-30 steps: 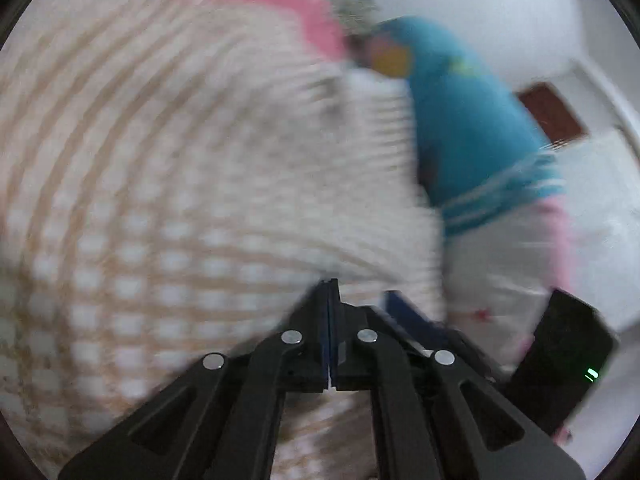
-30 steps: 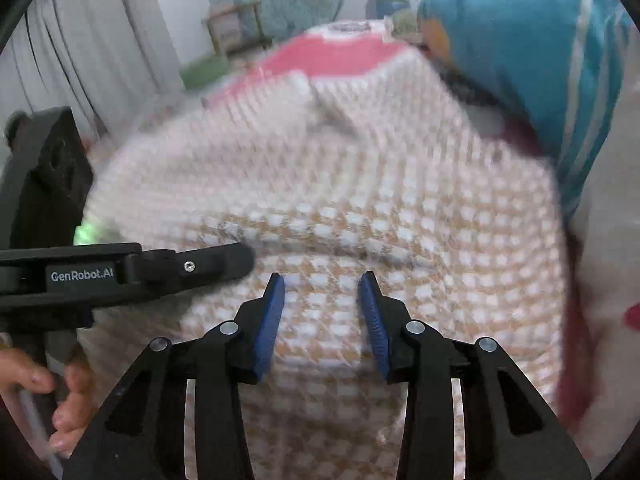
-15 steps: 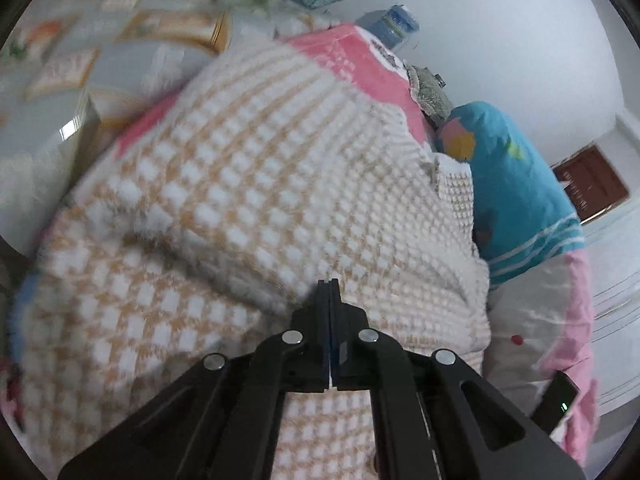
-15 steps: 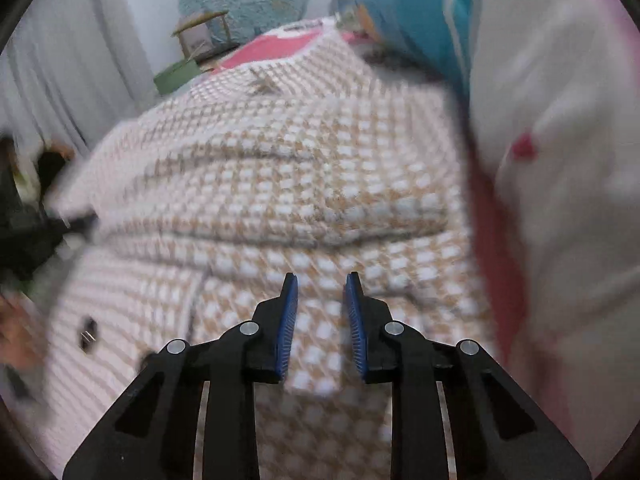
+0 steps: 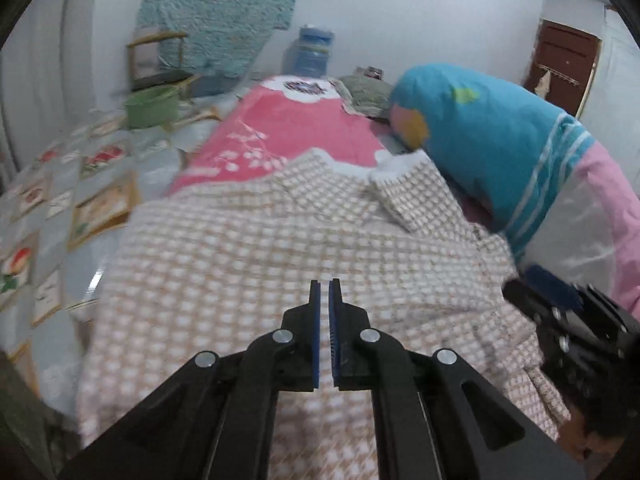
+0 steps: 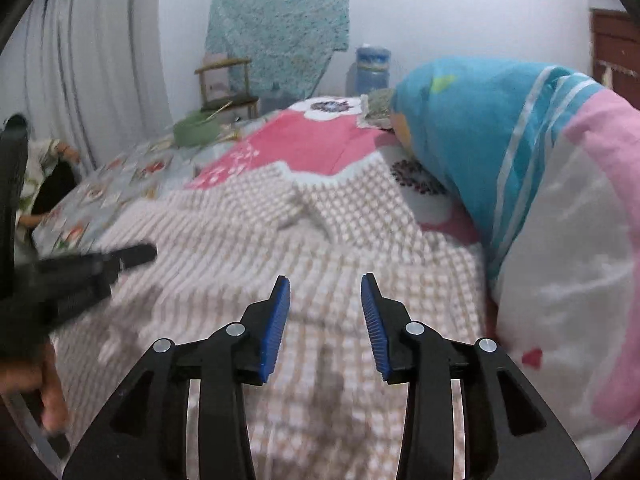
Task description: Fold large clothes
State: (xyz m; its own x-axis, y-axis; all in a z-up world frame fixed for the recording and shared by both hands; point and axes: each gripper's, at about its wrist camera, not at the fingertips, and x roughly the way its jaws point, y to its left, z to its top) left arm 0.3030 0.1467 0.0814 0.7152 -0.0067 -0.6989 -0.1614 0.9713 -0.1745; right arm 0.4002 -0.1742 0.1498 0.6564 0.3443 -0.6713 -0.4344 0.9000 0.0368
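1. Broadly, a large tan-and-white checked woven garment [image 5: 280, 248] lies spread over the near end of a bed, filling the middle and lower part of both wrist views, with a collar-like flap [image 5: 404, 196] turned up at about 1 o'clock from its centre.
2. Left gripper [image 5: 325, 292]: its blue-padded jaws are pressed almost together, only a thin slit showing between them, and nothing is caught there; it hangs above the checked cloth.
3. Right gripper [image 6: 325, 292]: its jaws stand apart and have just been opening again after a brief narrowing; no cloth is between them, and the garment [image 6: 304, 248] lies below.
4. Beyond the garment, at 12 o'clock, a pink bedsheet with white flower prints [image 5: 296, 128] covers the mattress.
5. At 2 o'clock sits a bulky rolled quilt in turquoise, white and pink [image 5: 492, 148], touching the garment's right edge.
6. At 9 o'clock in the right wrist view the left gripper's black body [image 6: 80, 268] reaches in over the cloth, blurred, with the fingers of a hand [image 6: 48, 392] below it.
7. At 3 to 4 o'clock in the left wrist view the right gripper's black body [image 5: 576, 332] shows at the garment's edge.
8. Along the far wall, at 11 to 12 o'clock, stand a small wooden chair [image 5: 158, 60], a green basin [image 5: 150, 108] and a blue water jug [image 5: 310, 52], under a hanging teal cloth [image 5: 224, 12].
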